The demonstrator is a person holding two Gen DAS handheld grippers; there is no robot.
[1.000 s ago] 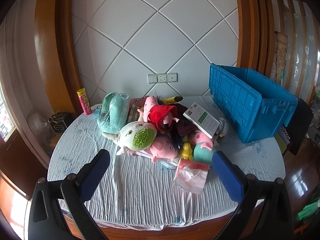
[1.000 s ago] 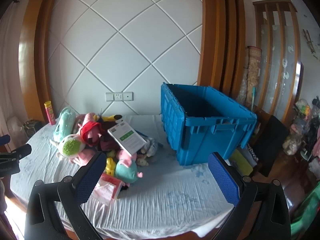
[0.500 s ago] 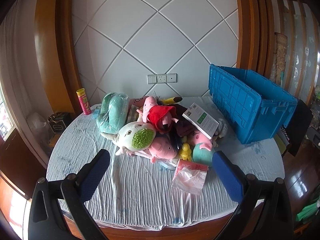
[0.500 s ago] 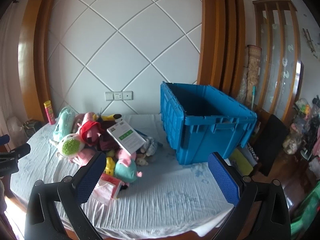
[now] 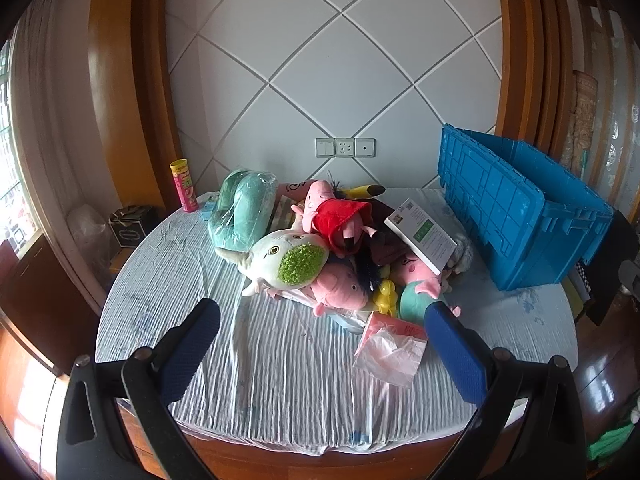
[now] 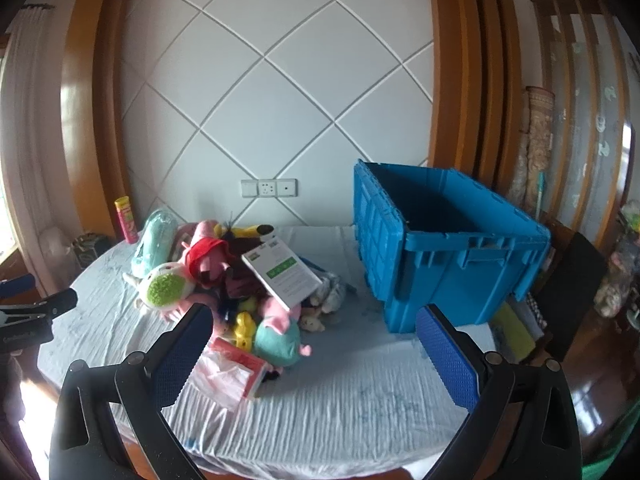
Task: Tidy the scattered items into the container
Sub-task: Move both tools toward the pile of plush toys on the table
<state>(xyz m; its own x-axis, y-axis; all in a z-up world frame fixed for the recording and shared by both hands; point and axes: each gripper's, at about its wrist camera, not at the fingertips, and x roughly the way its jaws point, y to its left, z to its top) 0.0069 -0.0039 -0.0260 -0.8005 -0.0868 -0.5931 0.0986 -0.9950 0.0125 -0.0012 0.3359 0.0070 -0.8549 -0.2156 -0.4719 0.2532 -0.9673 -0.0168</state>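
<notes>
Left wrist view first: honestly almost nothing has changed over the last second. Your left gripper (image 5: 320, 332) has crept a touch closer to the pile, and that's it. Both sets of jaws are spread wide with nothing between them, so no toy has been lifted and, by my guess, the tidy-up hasn't really started.

The heap of soft toys sits at about 12 o'clock from that gripper, mid-table on the wrinkled pale blue tablecloth (image 5: 280, 380). On top: a white round plush with a fuzzy green patch (image 5: 286, 262), a pink pig plush in a red dress (image 5: 336, 218), and a white booklet with green squares (image 5: 422, 236) leaning on the stack. Nearest you is a crinkly clear plastic bag with a pink card (image 5: 390, 346), around 1 o'clock.

From the right wrist view, the open blue plastic crate (image 6: 448, 252) stands at 1 o'clock from your right gripper (image 6: 316, 350), apart from the pile, and what shows of its inside looks empty.

In the way: the toys overlap, so pulling one may drag its neighbours, and the booklet looks ready to slide. A pink and yellow tube (image 5: 184, 186) stands off at 10 o'clock.
</notes>
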